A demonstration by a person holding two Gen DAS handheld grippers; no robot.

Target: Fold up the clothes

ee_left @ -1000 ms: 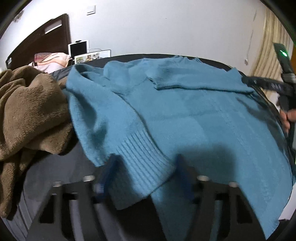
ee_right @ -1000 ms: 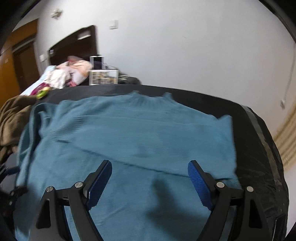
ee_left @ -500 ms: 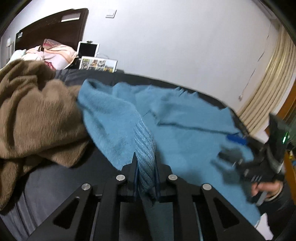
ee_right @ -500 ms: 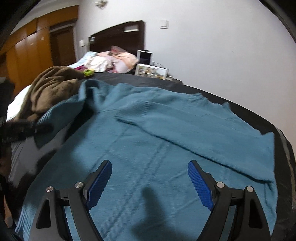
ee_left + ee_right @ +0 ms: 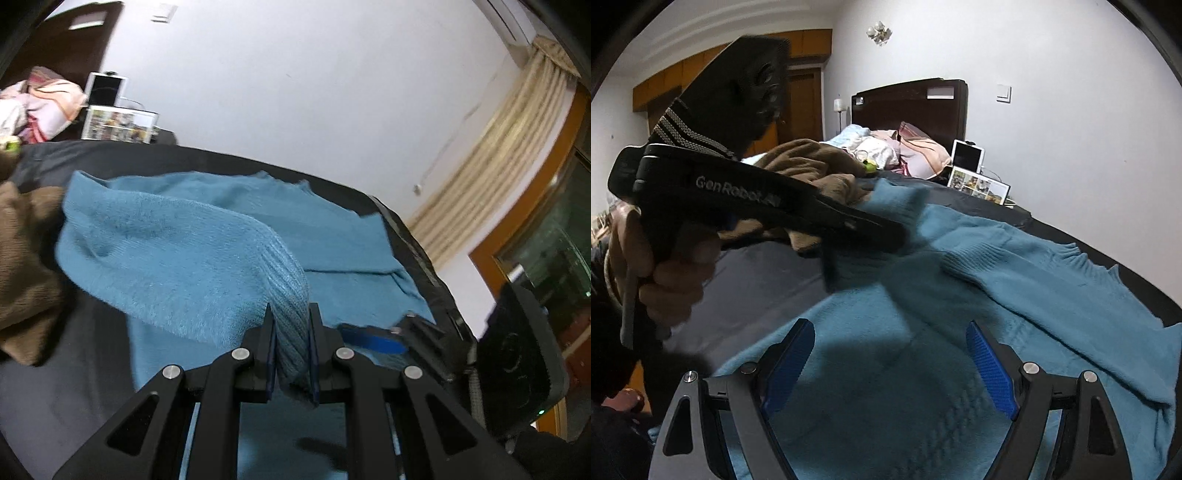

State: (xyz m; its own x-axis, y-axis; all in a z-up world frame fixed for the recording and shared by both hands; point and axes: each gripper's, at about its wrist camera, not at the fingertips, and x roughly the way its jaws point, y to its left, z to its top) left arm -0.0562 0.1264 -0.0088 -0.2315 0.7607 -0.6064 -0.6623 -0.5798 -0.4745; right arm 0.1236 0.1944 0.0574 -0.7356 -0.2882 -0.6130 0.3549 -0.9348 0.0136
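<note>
A blue knitted sweater (image 5: 351, 258) lies spread on a dark surface (image 5: 55, 369). My left gripper (image 5: 291, 317) is shut on the ribbed cuff (image 5: 291, 291) of its left sleeve (image 5: 166, 251), and the sleeve hangs lifted off the surface. In the right wrist view the sweater (image 5: 1015, 280) fills the foreground. My right gripper (image 5: 890, 354) stands open above its body with nothing between the blue pads (image 5: 990, 373). The left gripper (image 5: 886, 236) shows there blurred, held by a hand (image 5: 665, 266). One blue pad of the right gripper (image 5: 369, 338) lies just right of the cuff.
A brown blanket (image 5: 22, 258) is heaped left of the sweater, also seen as the brown blanket (image 5: 812, 162) behind the left gripper. Pillows (image 5: 916, 151), a dark headboard (image 5: 908, 107), a tablet (image 5: 105, 88) and a photo frame (image 5: 118, 125) stand beyond. Curtains (image 5: 498, 166) hang at the right.
The left gripper closed on the sleeve cuff and rose with it, lifting the sleeve. The right gripper, open throughout, swung left across the sweater toward the left gripper.
</note>
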